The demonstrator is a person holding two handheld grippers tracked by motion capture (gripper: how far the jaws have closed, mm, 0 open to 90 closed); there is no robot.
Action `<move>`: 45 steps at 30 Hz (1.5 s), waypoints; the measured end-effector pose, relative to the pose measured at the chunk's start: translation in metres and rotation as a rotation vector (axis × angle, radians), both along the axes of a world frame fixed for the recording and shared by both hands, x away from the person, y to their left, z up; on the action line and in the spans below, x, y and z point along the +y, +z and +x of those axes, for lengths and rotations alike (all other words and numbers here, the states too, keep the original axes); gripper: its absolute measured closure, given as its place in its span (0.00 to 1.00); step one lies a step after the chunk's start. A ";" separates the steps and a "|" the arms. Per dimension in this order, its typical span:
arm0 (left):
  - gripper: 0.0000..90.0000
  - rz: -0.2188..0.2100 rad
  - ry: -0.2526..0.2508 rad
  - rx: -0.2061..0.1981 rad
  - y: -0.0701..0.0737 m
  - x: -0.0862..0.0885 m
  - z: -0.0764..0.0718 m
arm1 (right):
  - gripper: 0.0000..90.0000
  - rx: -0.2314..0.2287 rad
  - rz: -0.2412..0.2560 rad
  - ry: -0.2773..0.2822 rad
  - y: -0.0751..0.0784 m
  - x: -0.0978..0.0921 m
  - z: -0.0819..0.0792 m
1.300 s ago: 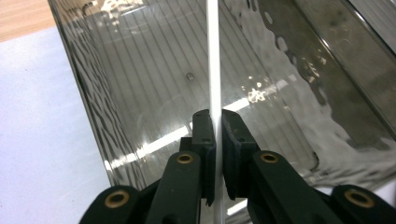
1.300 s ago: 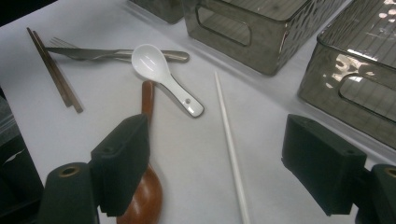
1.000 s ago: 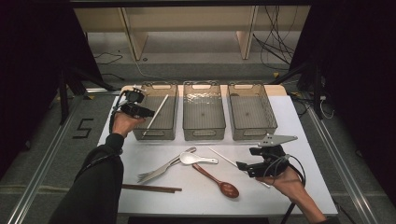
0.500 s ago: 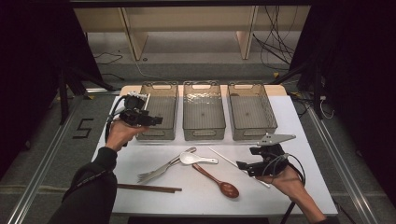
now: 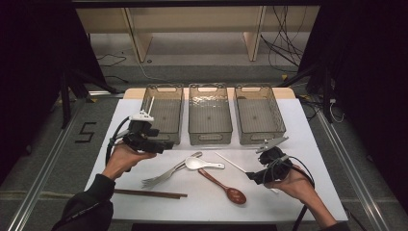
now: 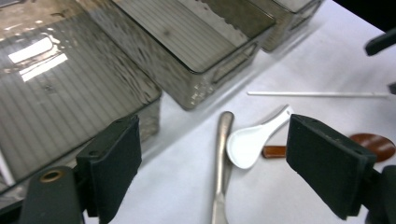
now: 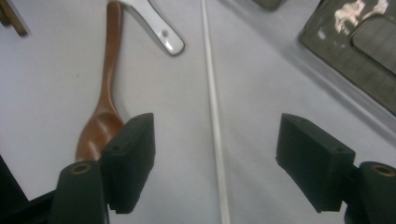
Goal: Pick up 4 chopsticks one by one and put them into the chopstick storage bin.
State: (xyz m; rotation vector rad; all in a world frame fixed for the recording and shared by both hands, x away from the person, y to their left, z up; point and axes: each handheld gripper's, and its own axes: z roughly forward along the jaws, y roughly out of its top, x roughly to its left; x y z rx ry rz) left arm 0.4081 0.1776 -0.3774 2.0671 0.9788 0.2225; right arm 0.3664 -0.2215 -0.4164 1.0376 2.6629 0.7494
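My left gripper (image 5: 161, 144) (image 6: 222, 161) is open and holds nothing, hovering just in front of the left grey bin (image 5: 162, 115) (image 6: 56, 93). Beyond its jaws lie a metal fork (image 5: 166, 174) (image 6: 223, 144) and a white spoon (image 5: 198, 163) (image 6: 252, 142). My right gripper (image 5: 256, 174) (image 7: 217, 163) is open low over the table. A white chopstick (image 5: 231, 162) (image 7: 211, 93) runs between its jaws without touching them. A brown wooden spoon (image 5: 226, 186) (image 7: 105, 116) lies beside its left jaw. Another white chopstick (image 5: 150, 103) leans inside the left bin.
The middle bin (image 5: 209, 115) and the right bin (image 5: 260, 115) stand in a row at the back of the white table (image 5: 308, 144). Brown chopsticks (image 5: 149, 193) lie near the front edge. Dark floor and shelving surround the table.
My left gripper has drawn back from over the left bin toward the person and lower, nearer the cutlery. The white chopstick stays in that bin. My right gripper has hardly moved.
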 end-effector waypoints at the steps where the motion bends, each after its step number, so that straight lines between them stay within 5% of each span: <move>1: 0.19 -0.006 -0.005 -0.005 -0.001 -0.001 -0.003 | 0.35 0.000 -0.020 0.006 -0.001 0.000 0.001; 9: 0.18 -0.019 -0.049 -0.018 -0.007 -0.009 -0.017 | 0.43 0.099 -0.148 0.033 -0.011 0.001 0.008; 11: 0.18 0.008 -0.064 -0.023 -0.009 -0.013 -0.022 | 0.45 0.116 -0.171 0.039 -0.014 0.000 0.010; 17: 0.18 -0.004 -0.071 -0.024 -0.015 -0.018 -0.030 | 0.54 0.159 -0.218 0.048 -0.021 -0.002 0.012; 29: 0.18 -0.009 -0.072 -0.027 -0.021 -0.019 -0.042 | 0.73 0.224 -0.291 0.077 -0.031 -0.001 0.016; 45: 0.18 0.003 -0.087 -0.026 -0.023 -0.022 -0.044 | 0.88 0.249 -0.341 0.103 -0.036 0.005 0.017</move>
